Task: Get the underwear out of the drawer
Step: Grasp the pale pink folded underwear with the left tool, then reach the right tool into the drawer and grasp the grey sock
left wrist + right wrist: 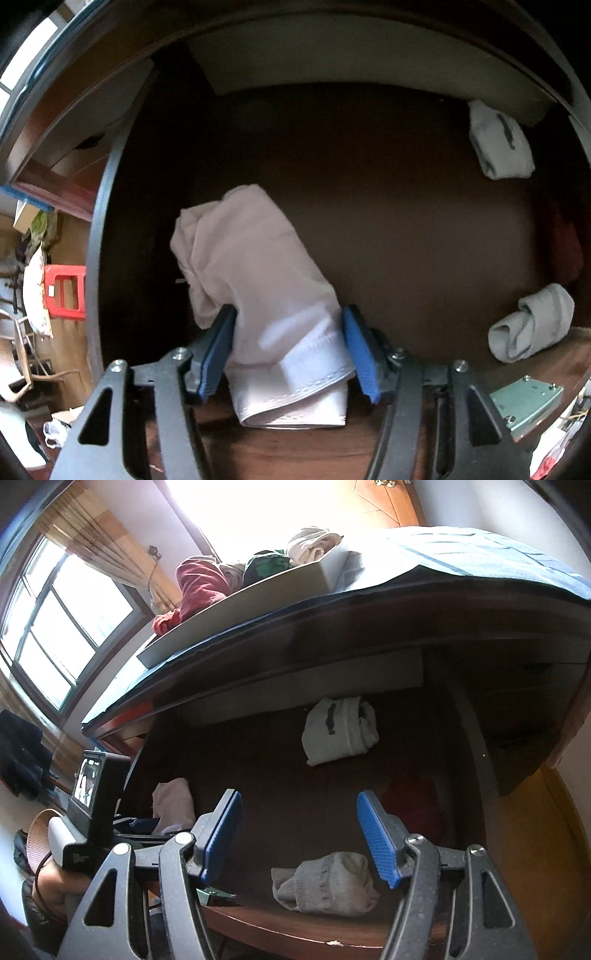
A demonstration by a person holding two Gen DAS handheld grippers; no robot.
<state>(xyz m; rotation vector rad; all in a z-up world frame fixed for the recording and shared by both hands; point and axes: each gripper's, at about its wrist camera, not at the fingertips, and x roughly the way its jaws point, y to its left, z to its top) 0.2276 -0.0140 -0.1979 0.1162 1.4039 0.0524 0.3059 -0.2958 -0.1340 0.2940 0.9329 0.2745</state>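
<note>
1. Left hand-held gripper (290,347): pointing steeply down, nearly vertical, black linkage arms splayed at the bottom of its own view.
2. Left blue pads (360,350) stand about half apart, both touching the pale folded underwear (258,280) between them; it fills the gap from one pad to the other.
3. Right hand-held gripper (297,834): angled down, roughly halfway between level and vertical.
4. Right jaws parted fairly wide, blue pads (376,834) bare, nothing between them.
5. Right wrist view also shows the left unit's black body low at the left, with part of the person's hand (55,882) beneath it.
</note>
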